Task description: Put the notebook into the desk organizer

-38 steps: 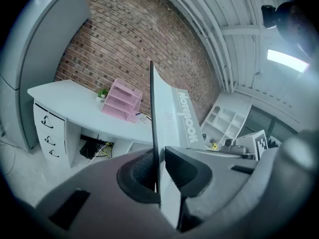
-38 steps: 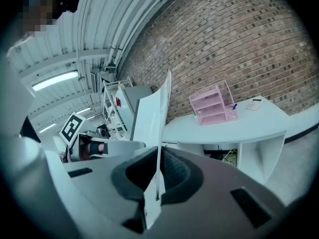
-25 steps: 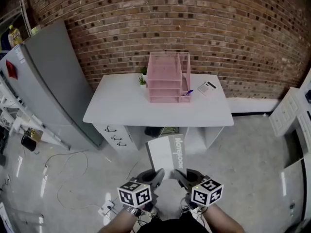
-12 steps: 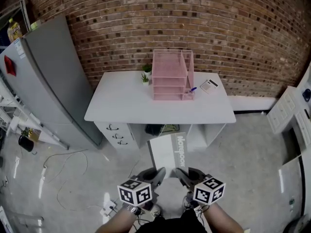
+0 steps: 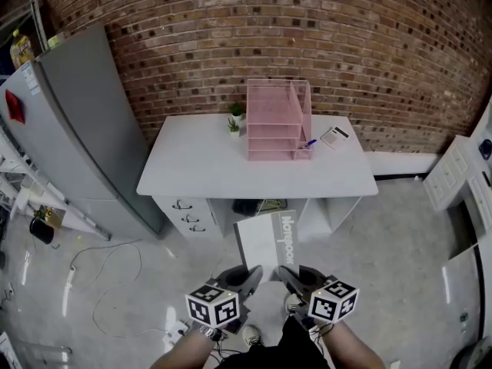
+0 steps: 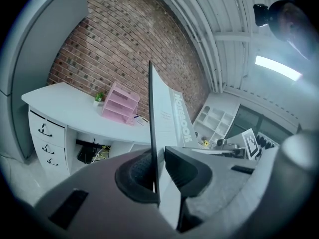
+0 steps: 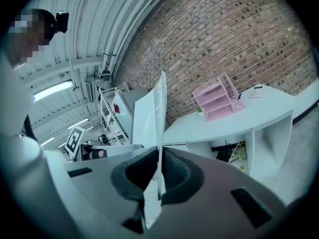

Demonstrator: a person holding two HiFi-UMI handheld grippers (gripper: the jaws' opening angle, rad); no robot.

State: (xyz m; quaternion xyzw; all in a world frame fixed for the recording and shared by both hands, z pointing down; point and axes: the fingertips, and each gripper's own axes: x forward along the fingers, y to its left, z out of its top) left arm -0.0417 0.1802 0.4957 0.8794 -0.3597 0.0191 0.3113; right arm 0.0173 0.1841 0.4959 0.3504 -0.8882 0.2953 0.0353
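My left gripper [image 5: 247, 277] is clenched on the notebook [image 5: 267, 235] at its near-left edge. The notebook is over the floor, short of the desk [image 5: 192, 171] front edge. My right gripper [image 5: 287, 275] is clenched on its near-right edge. The pink desk organizer [image 5: 278, 121] is at the desk's back, well apart from the notebook. There's bare desktop to its left and a calculator [image 5: 333, 137] to its right.
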